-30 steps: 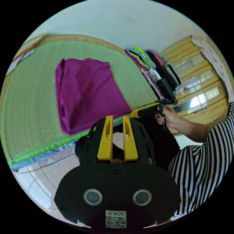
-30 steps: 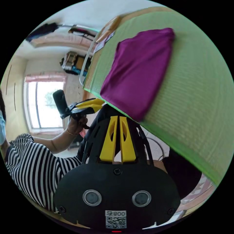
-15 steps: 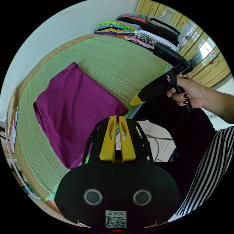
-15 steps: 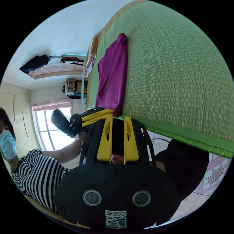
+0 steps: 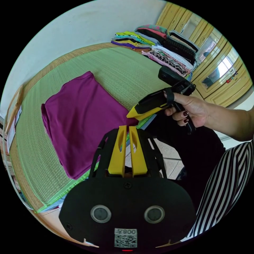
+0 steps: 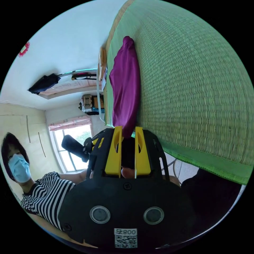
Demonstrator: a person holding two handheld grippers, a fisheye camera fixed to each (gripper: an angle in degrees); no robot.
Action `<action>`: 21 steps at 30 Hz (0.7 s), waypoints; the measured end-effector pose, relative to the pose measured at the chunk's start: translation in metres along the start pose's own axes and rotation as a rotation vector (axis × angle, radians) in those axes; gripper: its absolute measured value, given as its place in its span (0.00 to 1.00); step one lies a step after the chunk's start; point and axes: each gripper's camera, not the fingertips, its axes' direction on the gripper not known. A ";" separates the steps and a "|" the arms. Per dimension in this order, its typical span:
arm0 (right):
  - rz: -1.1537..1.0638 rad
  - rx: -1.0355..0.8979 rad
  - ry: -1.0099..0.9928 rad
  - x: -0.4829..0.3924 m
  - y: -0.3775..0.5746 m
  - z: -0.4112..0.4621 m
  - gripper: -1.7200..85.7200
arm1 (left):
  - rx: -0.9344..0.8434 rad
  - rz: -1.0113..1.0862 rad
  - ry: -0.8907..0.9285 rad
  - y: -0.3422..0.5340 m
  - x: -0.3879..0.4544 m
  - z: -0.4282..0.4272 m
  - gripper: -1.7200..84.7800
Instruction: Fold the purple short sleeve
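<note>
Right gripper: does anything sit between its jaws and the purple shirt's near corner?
Nothing visible does. The right gripper has its jaws apart right at the near corner of the purple shirt, which lies folded on the green mat.

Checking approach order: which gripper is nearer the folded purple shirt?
Right. The right gripper has its tip at the purple shirt's near corner; the left gripper sits off the mat's edge.

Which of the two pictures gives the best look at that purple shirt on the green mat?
The left gripper view: the purple shirt lies spread before it, showing its whole folded top on the green mat. The right gripper view sees the shirt edge-on, as a narrow strip, one end between its open claw.
</note>
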 end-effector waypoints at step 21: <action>-0.054 0.011 -0.153 -0.033 -0.003 -0.031 0.05 | 0.368 -0.958 0.683 0.157 -0.187 -0.048 0.13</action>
